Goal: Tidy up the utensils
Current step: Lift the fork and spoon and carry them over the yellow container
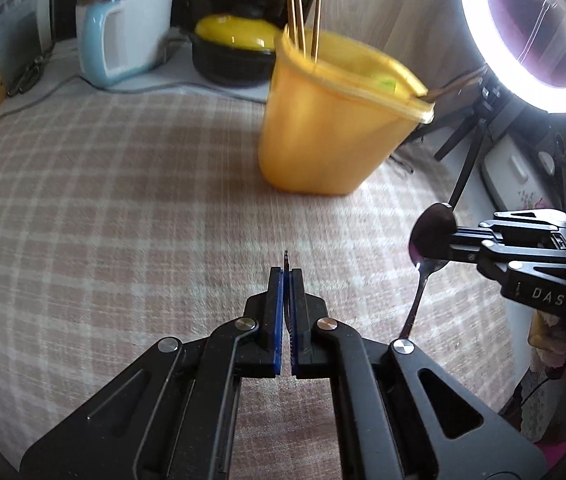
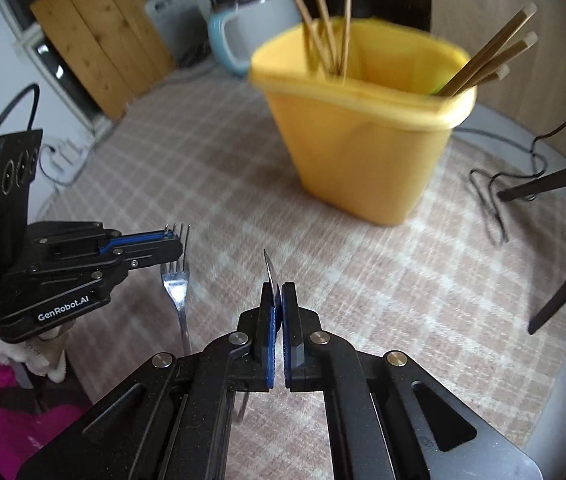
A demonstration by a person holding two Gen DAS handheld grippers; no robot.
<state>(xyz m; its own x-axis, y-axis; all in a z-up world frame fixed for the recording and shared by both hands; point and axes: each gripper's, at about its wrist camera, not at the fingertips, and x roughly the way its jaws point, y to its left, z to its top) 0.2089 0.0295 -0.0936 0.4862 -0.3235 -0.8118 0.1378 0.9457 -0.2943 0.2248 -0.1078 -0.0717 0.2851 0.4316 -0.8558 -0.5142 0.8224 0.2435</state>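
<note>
chopsticks already in the yellow bin, upper frame; left claw grasping fork, right claw grasping spoon, both undelivered.

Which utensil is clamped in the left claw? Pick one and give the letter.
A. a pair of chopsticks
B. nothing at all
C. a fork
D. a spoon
C: in the right wrist view the left claw is shut on a fork, whose tines stick up past the claw's tips and whose handle hangs below; the spoon is in the right claw.
</note>
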